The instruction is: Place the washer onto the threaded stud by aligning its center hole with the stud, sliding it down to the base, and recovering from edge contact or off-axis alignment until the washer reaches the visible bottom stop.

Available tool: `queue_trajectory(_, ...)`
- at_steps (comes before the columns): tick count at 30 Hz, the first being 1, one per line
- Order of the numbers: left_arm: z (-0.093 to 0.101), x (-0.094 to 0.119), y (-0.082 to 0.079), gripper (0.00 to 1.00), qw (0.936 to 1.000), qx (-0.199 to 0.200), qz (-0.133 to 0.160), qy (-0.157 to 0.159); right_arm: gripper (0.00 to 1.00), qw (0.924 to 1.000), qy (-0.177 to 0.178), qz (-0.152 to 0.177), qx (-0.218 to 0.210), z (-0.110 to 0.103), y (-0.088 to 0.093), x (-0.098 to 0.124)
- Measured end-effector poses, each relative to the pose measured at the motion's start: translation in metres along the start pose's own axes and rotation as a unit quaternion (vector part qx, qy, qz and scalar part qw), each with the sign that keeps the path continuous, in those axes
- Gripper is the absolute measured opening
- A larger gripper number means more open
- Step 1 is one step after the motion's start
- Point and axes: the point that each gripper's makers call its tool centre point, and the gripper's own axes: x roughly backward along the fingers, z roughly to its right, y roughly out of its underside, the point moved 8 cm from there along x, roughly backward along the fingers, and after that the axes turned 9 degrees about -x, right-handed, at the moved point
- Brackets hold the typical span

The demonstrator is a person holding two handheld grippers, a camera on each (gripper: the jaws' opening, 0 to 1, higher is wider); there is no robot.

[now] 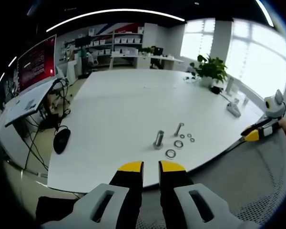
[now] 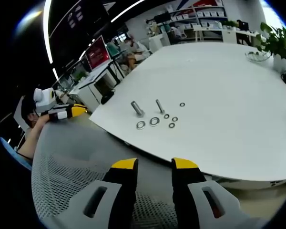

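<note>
Two upright threaded studs stand near the white table's (image 1: 119, 109) near edge: a thick one (image 1: 158, 139) (image 2: 137, 109) and a thin one (image 1: 178, 129) (image 2: 159, 106). Several washers lie flat around them, the largest (image 1: 170, 153) (image 2: 141, 125) nearest the edge, another (image 1: 178, 144) (image 2: 154, 121) beside it. My left gripper (image 1: 151, 167) hovers off the table edge, short of the studs, jaws slightly apart and holding nothing. My right gripper (image 2: 155, 164) hangs back over a mesh chair, open and holding nothing. The right gripper (image 1: 260, 131) enters the left gripper view from the right. The left gripper (image 2: 66, 112) shows in the right gripper view.
A black mouse (image 1: 61, 140) lies at the table's left edge. A potted plant (image 1: 210, 69) (image 2: 276, 43) and small items (image 1: 233, 109) stand on the far side. A grey mesh chair (image 2: 71, 162) (image 1: 271, 181) lies below the grippers. Desks and shelves stand behind.
</note>
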Motion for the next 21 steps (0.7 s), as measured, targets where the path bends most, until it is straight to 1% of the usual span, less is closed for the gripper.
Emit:
queue_trajectory(4, -0.0002, -0.0002, -0.0003, 0.10, 1.0000, 0.001, 0.001, 0.000, 0.30, 1.0000, 0.000, 0.000, 0.001, -0.0001, 0.0000, 0.0000)
queue_trajectory(8, 0.0005, -0.0007, -0.0006, 0.10, 1.0000, -0.003, 0.001, 0.005, 0.30, 0.9999, 0.004, 0.009, -0.008, 0.0006, -0.0008, 0.0007)
queue_trajectory(13, 0.0007, -0.0005, -0.0011, 0.10, 1.0000, -0.002, 0.003, 0.003, 0.30, 1.0000, 0.002, 0.005, -0.004, 0.0004, -0.0005, 0.0007)
queue_trajectory(21, 0.0002, -0.0010, -0.0003, 0.09, 1.0000, -0.002, -0.002, 0.003, 0.30, 1.0000, -0.003, 0.008, -0.004, 0.0002, -0.0010, 0.0005)
